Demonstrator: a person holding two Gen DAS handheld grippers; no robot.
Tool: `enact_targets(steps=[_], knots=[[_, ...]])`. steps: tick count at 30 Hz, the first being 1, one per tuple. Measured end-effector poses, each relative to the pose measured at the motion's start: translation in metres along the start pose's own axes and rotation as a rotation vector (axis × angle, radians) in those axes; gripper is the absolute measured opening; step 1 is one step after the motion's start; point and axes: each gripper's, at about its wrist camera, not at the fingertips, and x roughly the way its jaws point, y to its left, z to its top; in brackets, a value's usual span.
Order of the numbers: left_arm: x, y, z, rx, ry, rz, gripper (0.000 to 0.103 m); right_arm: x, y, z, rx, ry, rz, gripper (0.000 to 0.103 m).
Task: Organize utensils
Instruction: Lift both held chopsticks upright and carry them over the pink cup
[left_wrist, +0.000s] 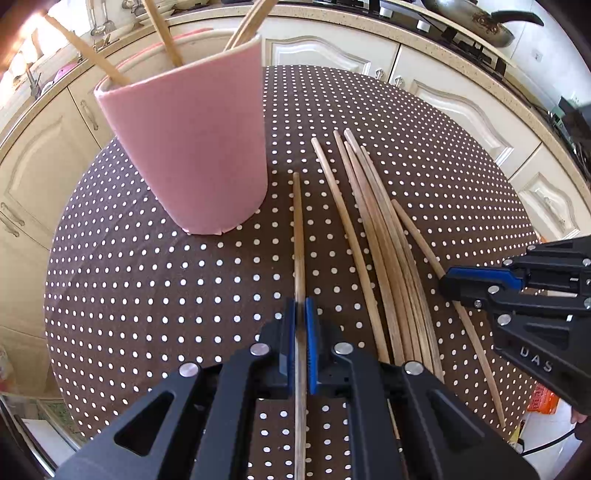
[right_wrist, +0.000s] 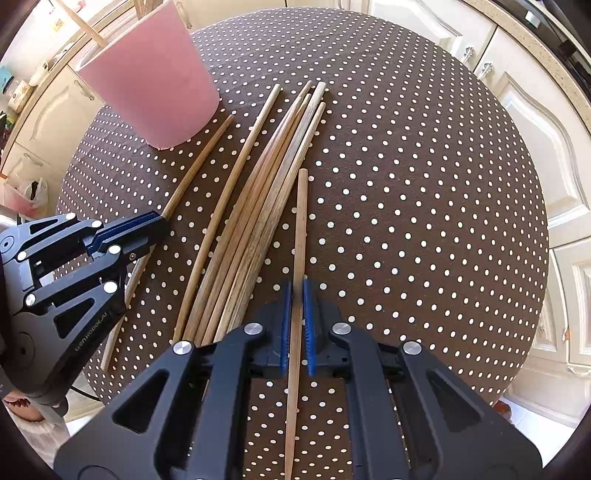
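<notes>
A pink cup (left_wrist: 192, 147) stands on the round dotted table (left_wrist: 147, 295) with several wooden chopsticks in it; it also shows in the right wrist view (right_wrist: 151, 81). A bundle of several chopsticks (left_wrist: 384, 240) lies on the cloth, also seen from the right wrist (right_wrist: 258, 206). My left gripper (left_wrist: 301, 306) is shut on one chopstick (left_wrist: 298, 229); it shows in the right wrist view (right_wrist: 159, 221) too. My right gripper (right_wrist: 296, 291) is shut on another chopstick (right_wrist: 301, 221), right of the bundle; it shows in the left wrist view (left_wrist: 448, 284).
Cream kitchen cabinets (left_wrist: 461, 96) curve around behind the table. A frying pan (left_wrist: 480, 22) sits on the stove at the back right. The table's right half (right_wrist: 424, 221) holds only the dotted cloth.
</notes>
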Motion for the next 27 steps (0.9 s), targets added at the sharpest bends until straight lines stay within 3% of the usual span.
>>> enact_targets(steps=[5,9,22,27], knots=[[-0.003,0.010,-0.008,-0.035,-0.031,-0.031,0.005,-0.004,0.000,-0.013,0.020,-0.059,0.016,0.006],[-0.022,0.016,-0.025,-0.034,-0.100,-0.061,0.005,-0.009,-0.004,-0.020,0.046,-0.127,0.051,0.006],[-0.112,0.008,-0.060,0.002,-0.428,-0.135,0.005,-0.078,0.001,-0.057,0.060,-0.419,0.190,0.006],[-0.142,0.010,-0.072,0.000,-0.510,-0.159,0.005,-0.112,0.019,-0.079,0.042,-0.527,0.229,0.006]])
